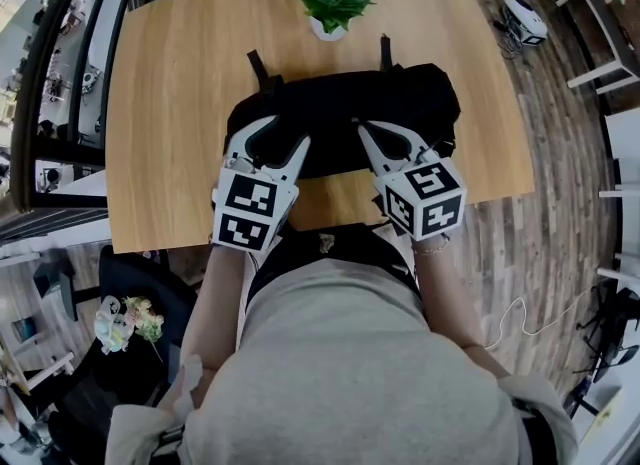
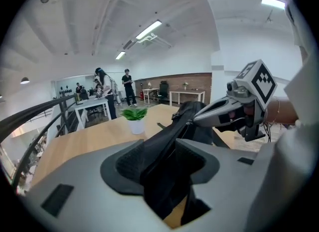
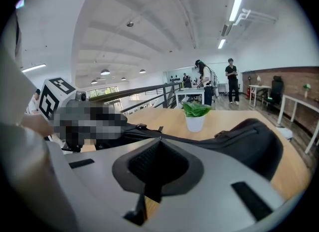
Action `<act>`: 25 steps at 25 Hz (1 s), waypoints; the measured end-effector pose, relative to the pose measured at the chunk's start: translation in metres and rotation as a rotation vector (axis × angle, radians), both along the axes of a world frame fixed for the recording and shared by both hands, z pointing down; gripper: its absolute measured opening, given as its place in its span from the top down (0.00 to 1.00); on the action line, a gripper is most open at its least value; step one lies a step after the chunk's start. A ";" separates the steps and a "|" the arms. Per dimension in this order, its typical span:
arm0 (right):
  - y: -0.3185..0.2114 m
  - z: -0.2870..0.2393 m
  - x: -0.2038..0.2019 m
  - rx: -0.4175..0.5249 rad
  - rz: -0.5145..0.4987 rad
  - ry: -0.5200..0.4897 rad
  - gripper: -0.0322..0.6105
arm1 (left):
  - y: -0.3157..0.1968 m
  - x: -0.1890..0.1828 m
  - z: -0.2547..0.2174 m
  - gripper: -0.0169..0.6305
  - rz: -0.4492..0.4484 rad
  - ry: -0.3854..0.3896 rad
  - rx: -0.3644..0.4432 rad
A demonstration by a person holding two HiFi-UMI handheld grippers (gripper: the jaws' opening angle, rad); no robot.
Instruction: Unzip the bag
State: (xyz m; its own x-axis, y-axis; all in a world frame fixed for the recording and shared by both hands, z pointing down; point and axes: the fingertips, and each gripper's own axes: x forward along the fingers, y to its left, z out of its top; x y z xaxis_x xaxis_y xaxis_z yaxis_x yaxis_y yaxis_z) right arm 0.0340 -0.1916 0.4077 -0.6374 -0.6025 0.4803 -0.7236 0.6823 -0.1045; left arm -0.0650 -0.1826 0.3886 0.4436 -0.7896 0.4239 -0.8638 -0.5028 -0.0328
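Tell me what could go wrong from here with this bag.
The left hand-held gripper stands open around a fold of the bag, gripping nothing; closing now may grab only loose fabric. Only the right hand-held gripper seems to pinch the bag, so a hard pull could slide it toward the potted plant.

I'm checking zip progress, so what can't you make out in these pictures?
- The bag zipper, head view: black on black, partly under both hand-held grippers.
- What the right hand-held gripper pinches, if anything, right gripper view: its shut jaws cover it.
- The left hand-held gripper, right gripper view: blurred patch over it.
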 end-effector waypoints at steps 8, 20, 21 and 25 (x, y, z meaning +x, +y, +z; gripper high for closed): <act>0.003 -0.004 0.001 0.016 -0.003 0.018 0.93 | -0.010 0.053 0.012 0.67 0.179 -0.081 -0.036; 0.000 -0.006 -0.002 0.030 0.023 0.022 0.94 | -0.019 0.072 0.027 0.84 0.257 -0.189 -0.041; -0.001 -0.005 -0.001 0.031 0.030 0.024 0.94 | -0.019 0.072 0.028 0.86 0.262 -0.197 -0.037; -0.003 -0.005 0.001 0.032 0.063 0.028 0.93 | -0.018 0.071 0.027 0.90 0.277 -0.216 -0.025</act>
State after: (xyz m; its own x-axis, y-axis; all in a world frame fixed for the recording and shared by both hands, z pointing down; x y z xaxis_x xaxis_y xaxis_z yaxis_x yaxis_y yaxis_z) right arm 0.0347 -0.1944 0.4031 -0.5848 -0.6560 0.4772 -0.7672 0.6383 -0.0627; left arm 0.0059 -0.2005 0.4161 0.5376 -0.6400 0.5490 -0.6684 -0.7204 -0.1852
